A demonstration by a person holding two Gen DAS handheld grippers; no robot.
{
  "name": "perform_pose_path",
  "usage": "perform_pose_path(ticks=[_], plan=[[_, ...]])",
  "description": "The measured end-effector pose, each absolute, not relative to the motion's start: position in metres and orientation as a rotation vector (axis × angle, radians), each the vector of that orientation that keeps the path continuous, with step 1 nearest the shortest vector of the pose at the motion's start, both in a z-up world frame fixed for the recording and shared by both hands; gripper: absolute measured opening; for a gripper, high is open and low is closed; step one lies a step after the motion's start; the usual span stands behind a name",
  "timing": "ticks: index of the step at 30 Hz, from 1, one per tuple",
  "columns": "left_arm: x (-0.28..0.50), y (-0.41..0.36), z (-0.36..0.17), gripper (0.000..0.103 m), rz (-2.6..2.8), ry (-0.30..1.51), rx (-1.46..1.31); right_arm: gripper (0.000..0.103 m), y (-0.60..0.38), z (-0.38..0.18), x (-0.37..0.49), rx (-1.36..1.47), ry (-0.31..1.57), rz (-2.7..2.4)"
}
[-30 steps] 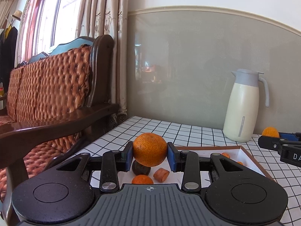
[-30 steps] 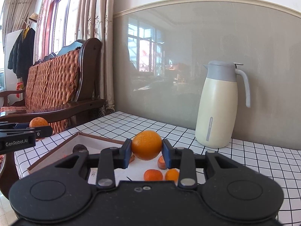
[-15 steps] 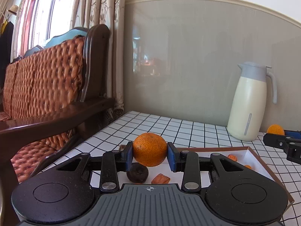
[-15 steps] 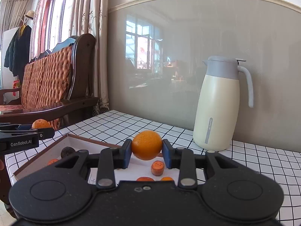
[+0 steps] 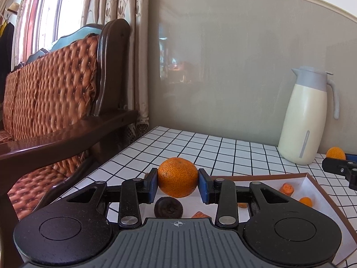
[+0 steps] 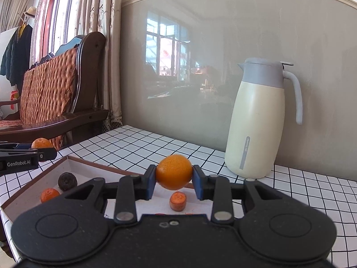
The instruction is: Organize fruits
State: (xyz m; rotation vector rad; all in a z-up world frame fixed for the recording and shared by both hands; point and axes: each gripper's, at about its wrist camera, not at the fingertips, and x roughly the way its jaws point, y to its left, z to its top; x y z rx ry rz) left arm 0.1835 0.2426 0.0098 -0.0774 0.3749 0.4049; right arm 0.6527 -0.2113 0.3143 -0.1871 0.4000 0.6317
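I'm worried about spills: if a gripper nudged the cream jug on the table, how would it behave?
The cream jug stands tall on a fairly narrow base, so a high nudge would probably tip it. Its smooth body looks slippery. Whether it is full cannot be told.

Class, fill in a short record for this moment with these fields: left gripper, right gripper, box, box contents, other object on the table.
left gripper: shut on a rough-skinned orange
right gripper: shut on a smooth orange
box: shallow, brown rim, white inside, on the checked table
box contents: dark round fruit, small orange fruits, orange slices
other object on the table: cream jug with grey lid, upright by the wall
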Motion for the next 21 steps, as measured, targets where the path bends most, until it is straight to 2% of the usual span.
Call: perform_pose_path(ticks=[11,13,14,15,16,17,18,21], plan=[[0.204,0.25,0.005,0.037,0.402,0.412,-0.056,0.026,-0.203,0.302,0.677,-0.203,0.491,0.618],[0.209,0.249,0.003,0.037,0.407,0.425,-0.049,0.03,-0.2,0.298,0.682,-0.228,0.514,0.626],[0.211,0.249,0.001,0.041,0.406,0.43,-0.053,0.035,-0.2,0.296,0.682,-0.237,0.501,0.604],[0.209,0.249,0.0,0.053,0.415,0.419,-0.058,0.065,-0.202,0.296,0.68,-0.235,0.463,0.572],[0.207,0.247,0.0,0.094,0.432,0.401,-0.052,0.083,-0.205,0.296,0.676,-0.233,0.414,0.542],[0.203,0.244,0.001,0.103,0.448,0.365,-0.033,0.095,-0.208,0.297,0.674,-0.236,0.383,0.524],[0.2,0.243,0.003,0.103,0.45,0.347,-0.015,0.093,-0.208,0.298,0.674,-0.242,0.38,0.514],[0.197,0.243,0.006,0.103,0.442,0.341,-0.03,0.097,-0.214,0.299,0.675,-0.219,0.37,0.504]])
